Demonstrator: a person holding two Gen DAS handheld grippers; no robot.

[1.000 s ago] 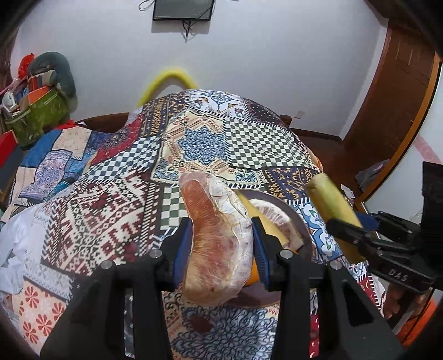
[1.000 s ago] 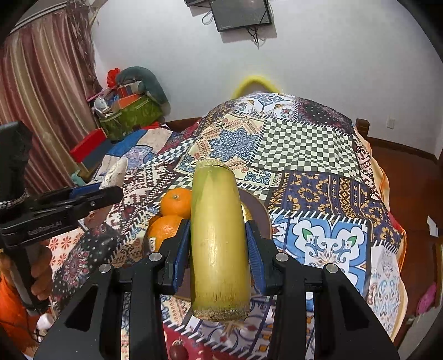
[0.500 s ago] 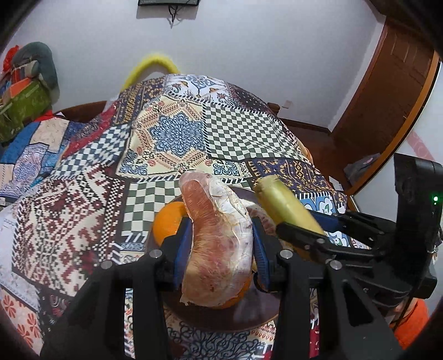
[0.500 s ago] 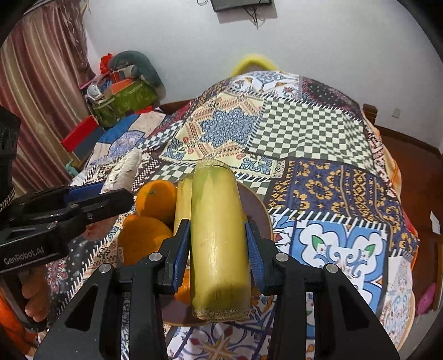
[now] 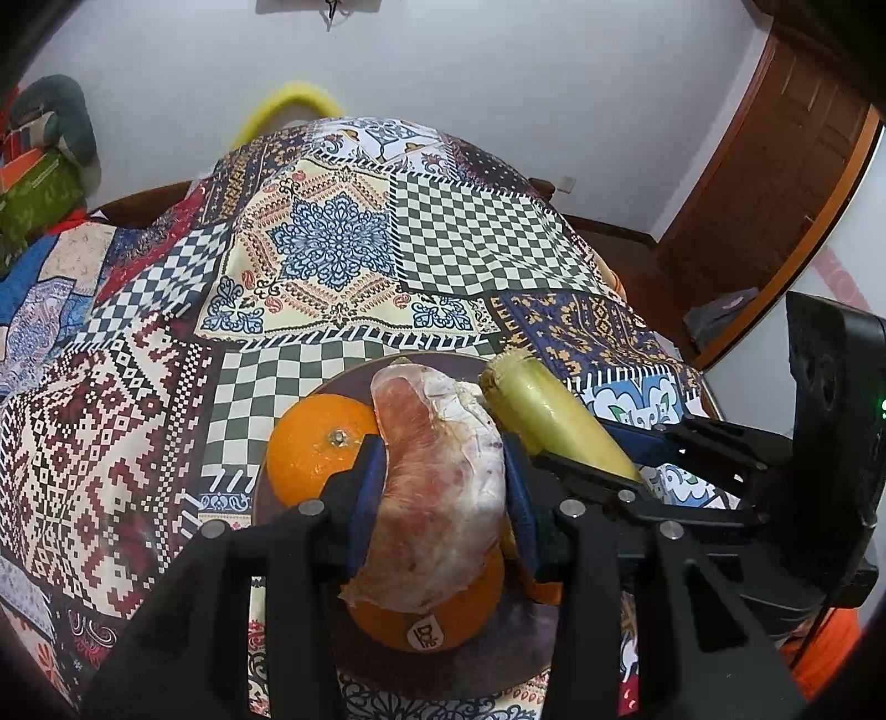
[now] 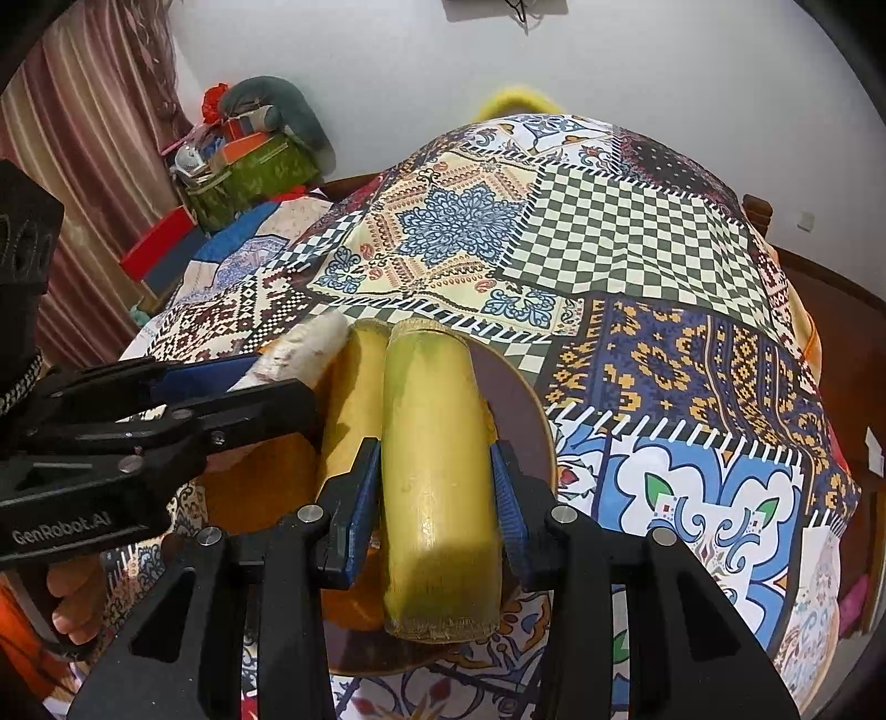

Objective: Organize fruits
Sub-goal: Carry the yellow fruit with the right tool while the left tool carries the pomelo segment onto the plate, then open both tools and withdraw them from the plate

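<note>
Two oranges (image 5: pixel 318 451) already on plate (image 6: pixel 520 399); left tool (image 5: pixel 440 493) gripping pomelo (image 5: pixel 443 476), right tool (image 6: pixel 437 487) gripping cane (image 6: pixel 437 443), both unreleased above it.

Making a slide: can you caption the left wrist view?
Left hand-held gripper holds a peeled pomelo segment above oranges on a plate.

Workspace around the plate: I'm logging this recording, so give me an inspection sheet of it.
Surface: patchwork cloth.
Job's things: brown plate with oranges, one stickered; pomelo segment; yellow-green stalk piece, another beside it.
Clutter: nothing seen on the cloth.
Grippers: left gripper shut on the pomelo segment; right gripper shut on the stalk piece, both over the plate.
Cables: one dangles below a wall screen.
Surroundings: white wall, curtain, piled belongings, wooden door.
</note>
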